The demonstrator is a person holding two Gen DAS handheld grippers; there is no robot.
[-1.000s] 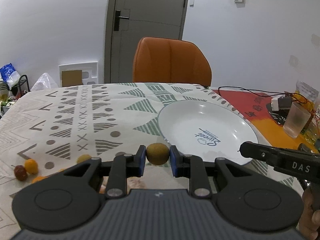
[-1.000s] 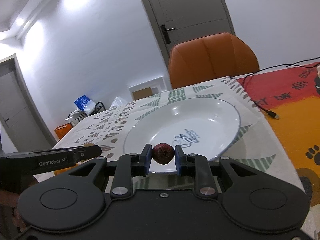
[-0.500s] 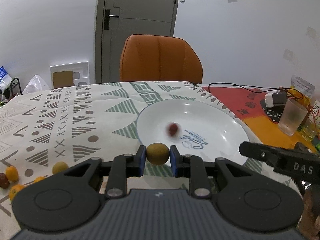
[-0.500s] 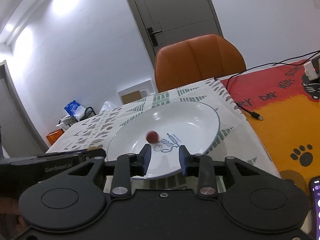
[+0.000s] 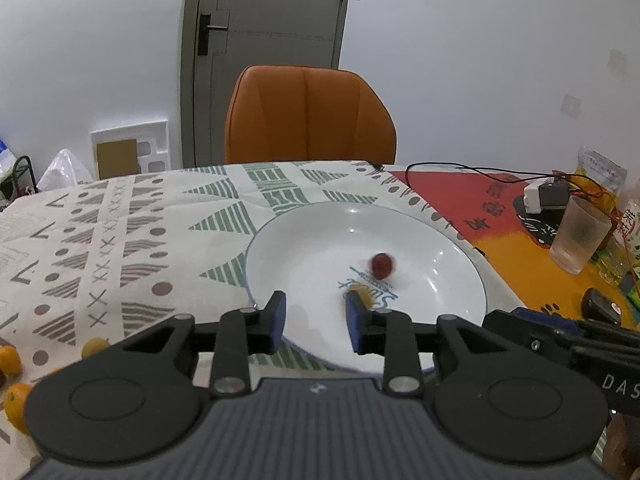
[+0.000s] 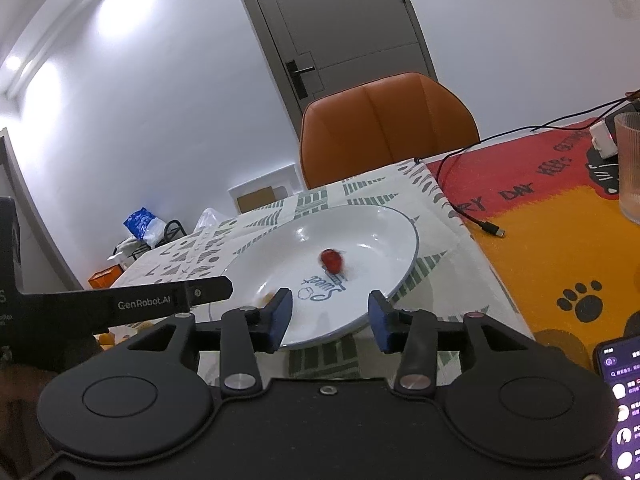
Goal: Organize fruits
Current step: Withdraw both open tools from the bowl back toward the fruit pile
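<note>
A white plate [image 5: 320, 240] [image 6: 372, 236] lies on the patterned cloth in front of both grippers. A small red fruit [image 5: 382, 265] [image 6: 332, 260] is in its middle, blurred. My left gripper [image 5: 316, 320] hovers over the plate's near rim; its jaws are opening with nothing between the pads. A brown fruit [image 5: 356, 289] [image 6: 266, 298] shows as a blur in the plate, just past one fingertip. My right gripper [image 6: 329, 318] is over the near rim too, with its jaws opening and empty. Small oranges [image 5: 12, 360] lie at the cloth's left edge.
An orange chair [image 5: 308, 116] stands behind the table. A ribbed glass [image 5: 576, 238], a charger [image 5: 544, 196] and cables sit on the red and orange mat to the right. A lit phone [image 6: 620, 400] lies near my right gripper.
The right gripper opened and dropped the red fruit, which rolled across the plate. The left gripper moved over the plate with the brown fruit, then opened and let it go.
</note>
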